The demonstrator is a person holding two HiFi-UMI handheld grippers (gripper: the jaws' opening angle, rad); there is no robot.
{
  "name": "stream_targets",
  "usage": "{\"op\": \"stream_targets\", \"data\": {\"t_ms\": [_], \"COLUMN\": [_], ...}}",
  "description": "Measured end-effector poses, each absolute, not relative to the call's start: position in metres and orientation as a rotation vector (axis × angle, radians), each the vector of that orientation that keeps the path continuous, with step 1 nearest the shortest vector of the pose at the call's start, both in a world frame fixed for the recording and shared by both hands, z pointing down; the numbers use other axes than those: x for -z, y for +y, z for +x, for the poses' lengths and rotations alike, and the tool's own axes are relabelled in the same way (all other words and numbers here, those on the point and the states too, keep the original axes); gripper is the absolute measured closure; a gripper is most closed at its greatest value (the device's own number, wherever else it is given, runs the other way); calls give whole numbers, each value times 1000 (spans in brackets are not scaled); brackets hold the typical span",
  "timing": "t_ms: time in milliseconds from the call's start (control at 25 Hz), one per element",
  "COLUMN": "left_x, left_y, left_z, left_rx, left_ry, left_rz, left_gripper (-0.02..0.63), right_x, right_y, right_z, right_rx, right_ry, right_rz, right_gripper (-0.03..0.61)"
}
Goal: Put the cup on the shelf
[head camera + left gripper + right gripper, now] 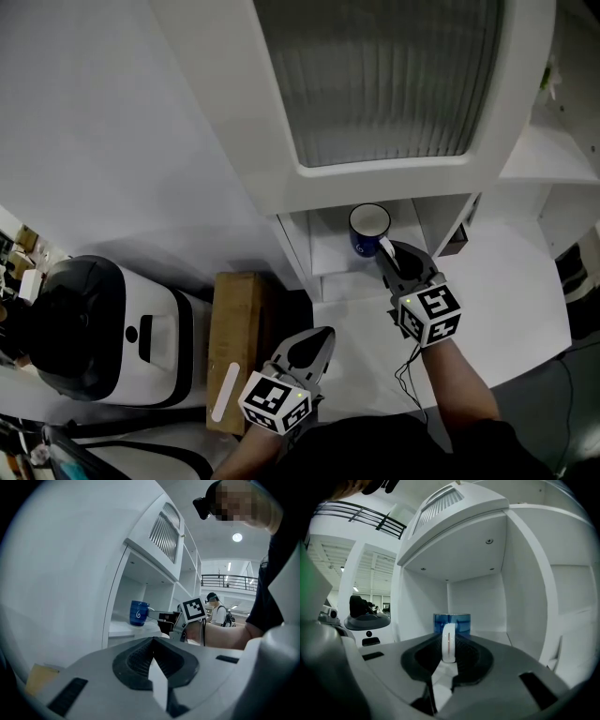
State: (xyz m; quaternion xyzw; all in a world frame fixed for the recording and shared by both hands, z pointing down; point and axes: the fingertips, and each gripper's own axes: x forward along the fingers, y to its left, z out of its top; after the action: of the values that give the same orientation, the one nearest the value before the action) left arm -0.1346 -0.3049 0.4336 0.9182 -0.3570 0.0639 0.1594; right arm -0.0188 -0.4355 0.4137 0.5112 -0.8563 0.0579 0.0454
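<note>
Blue cup (368, 228) held by its handle inside the low shelf (330, 251) bay, right side working, left side idle.
Nearest, the left gripper (317, 339) sits low by the person's body beside a brown box (232, 328), jaws together on nothing, tips aimed toward the shelf. Further out, the right gripper (387, 251) is at the end of a forearm stretched forward, jaws pinched tight on the white handle (448, 641). The cup is upright, mouth up, in the open bay under the ribbed door (380, 80), at or just over the board; contact not clear. It looks ceramic: stiff, glazed and slick, some weight, likely to chip if knocked. The handle is the sound hold, but the body hangs off the grip and may tilt, so set it down softly.
</note>
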Motion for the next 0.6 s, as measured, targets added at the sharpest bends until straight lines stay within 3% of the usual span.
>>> {"op": "stream_targets", "data": {"t_ms": [600], "left_x": [-439], "left_y": [-309], "left_z": [-138], "left_rx": [-189], "left_ry": [-1038], "left_rz": [2599], "left_gripper": [607], "right_x": [-418], "right_y": [-457], "right_z": [-17], "right_rx": [-135], "right_ry": [-2603], "right_rz": [1590], "right_gripper": [532]}}
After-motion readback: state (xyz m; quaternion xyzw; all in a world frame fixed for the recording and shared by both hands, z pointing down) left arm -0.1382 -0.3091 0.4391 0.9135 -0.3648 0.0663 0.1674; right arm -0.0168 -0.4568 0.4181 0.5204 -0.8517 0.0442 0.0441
